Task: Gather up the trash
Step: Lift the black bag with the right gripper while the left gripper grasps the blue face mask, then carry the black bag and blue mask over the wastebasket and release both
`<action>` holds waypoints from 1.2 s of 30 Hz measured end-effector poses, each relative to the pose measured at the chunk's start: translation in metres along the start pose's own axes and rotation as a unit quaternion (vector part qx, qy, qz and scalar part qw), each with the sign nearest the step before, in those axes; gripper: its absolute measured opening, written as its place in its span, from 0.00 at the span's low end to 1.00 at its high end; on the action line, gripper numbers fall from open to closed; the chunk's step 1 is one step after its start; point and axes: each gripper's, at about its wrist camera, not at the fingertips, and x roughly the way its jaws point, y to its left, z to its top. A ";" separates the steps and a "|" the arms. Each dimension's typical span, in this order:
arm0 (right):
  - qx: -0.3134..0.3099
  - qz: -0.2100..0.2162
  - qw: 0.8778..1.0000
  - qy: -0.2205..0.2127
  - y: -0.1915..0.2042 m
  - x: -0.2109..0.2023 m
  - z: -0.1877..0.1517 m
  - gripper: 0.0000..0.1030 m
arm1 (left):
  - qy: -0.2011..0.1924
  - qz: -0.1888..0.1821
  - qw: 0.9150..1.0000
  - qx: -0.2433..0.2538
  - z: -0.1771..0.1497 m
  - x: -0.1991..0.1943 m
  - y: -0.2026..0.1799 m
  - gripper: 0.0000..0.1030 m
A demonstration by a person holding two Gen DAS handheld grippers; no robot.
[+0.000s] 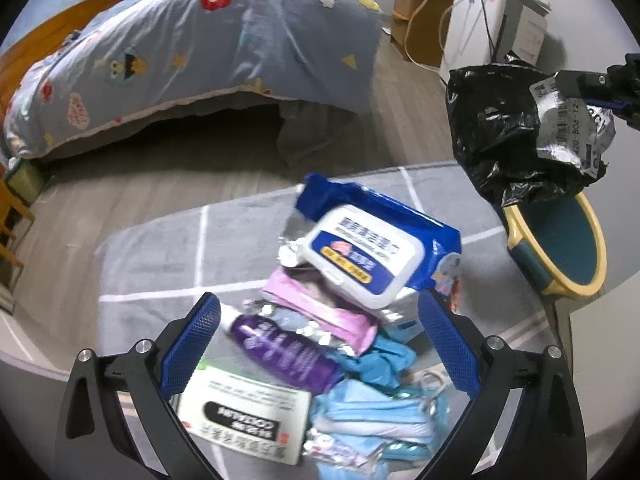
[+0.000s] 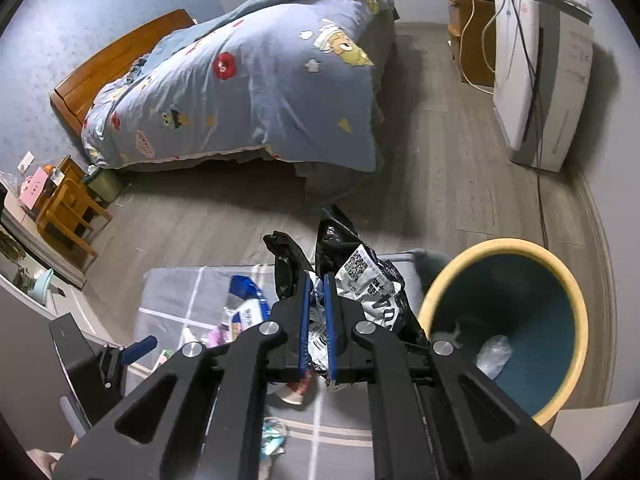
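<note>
A heap of trash lies on a grey rug [image 1: 168, 256]: a blue wet-wipe pack [image 1: 368, 248], a pink packet [image 1: 320, 312], a purple bottle [image 1: 288, 356], a white carton [image 1: 244, 412] and blue face masks [image 1: 380, 404]. My left gripper [image 1: 320, 344] hangs open just above the heap, its blue pads either side of it. My right gripper [image 2: 315, 308] is shut on a crumpled black bag with a white label [image 2: 368, 276], held in the air beside the yellow-rimmed teal bin [image 2: 516, 280]. The left wrist view shows the same bag [image 1: 500, 128] above the bin [image 1: 560, 240].
A bed with a blue patterned duvet [image 2: 248, 92] stands behind the rug on a grey wooden floor. A white appliance with cables [image 2: 540, 80] is at the right wall. A small wooden chair [image 2: 68, 208] sits at the left. A clear wrapper [image 2: 494, 354] lies inside the bin.
</note>
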 end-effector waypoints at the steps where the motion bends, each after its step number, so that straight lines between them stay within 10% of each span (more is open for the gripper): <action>1: 0.001 -0.001 1.000 0.000 -0.003 0.000 0.000 0.06 | 0.008 -0.004 1.000 -0.003 -0.001 0.003 -0.001 0.95; 15: 0.024 0.013 1.000 0.012 -0.021 0.009 -0.001 0.06 | 0.074 -0.047 0.996 -0.002 -0.058 0.008 -0.010 0.91; 20: 0.014 0.009 1.000 0.016 -0.014 0.007 -0.003 0.06 | 0.113 -0.053 0.992 0.034 -0.074 0.026 -0.023 0.66; 26: 0.008 0.001 1.000 0.013 -0.010 -0.006 -0.005 0.06 | 0.086 -0.055 0.992 0.067 -0.070 0.011 -0.026 0.27; 36: 0.016 -0.020 1.000 -0.011 -0.015 -0.041 -0.010 0.06 | -0.004 -0.086 0.995 0.042 -0.046 -0.054 -0.013 0.21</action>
